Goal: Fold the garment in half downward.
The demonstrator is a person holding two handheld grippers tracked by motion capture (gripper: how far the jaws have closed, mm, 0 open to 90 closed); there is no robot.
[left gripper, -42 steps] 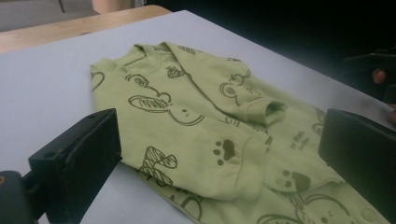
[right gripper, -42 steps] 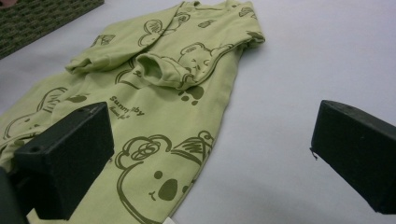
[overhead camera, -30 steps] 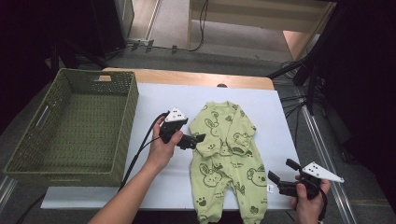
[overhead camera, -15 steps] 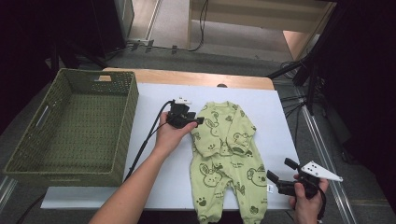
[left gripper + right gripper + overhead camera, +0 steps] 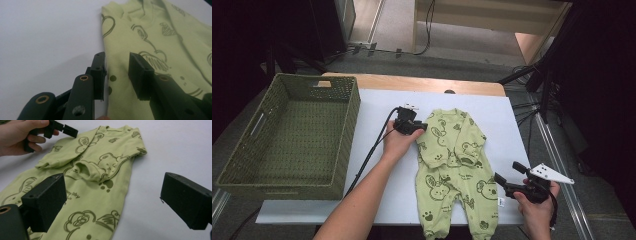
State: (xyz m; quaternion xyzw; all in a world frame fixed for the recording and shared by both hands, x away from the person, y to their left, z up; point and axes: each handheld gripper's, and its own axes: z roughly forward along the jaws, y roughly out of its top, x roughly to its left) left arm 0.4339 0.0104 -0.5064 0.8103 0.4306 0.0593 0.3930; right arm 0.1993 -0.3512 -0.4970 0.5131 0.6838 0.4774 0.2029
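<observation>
The romper [image 5: 452, 170] lies flat along the right half of the white table [image 5: 377, 105], feet at the near edge, collar toward the far edge, both sleeves folded across the chest. Nearest, the right gripper [image 5: 507, 181] hovers off the near right corner by a leg, jaws wide and empty, closing slightly. Farther on, the left gripper [image 5: 418, 128] has come down from beside the garment to its shoulder edge; its jaws have just been closing and now straddle that edge narrowly, with cloth between them but not yet pinched. The risk, as I judge it: a thin bite slips off, or lifting drags the folded sleeves open. The basket [image 5: 287, 132] sits at the left edge.
</observation>
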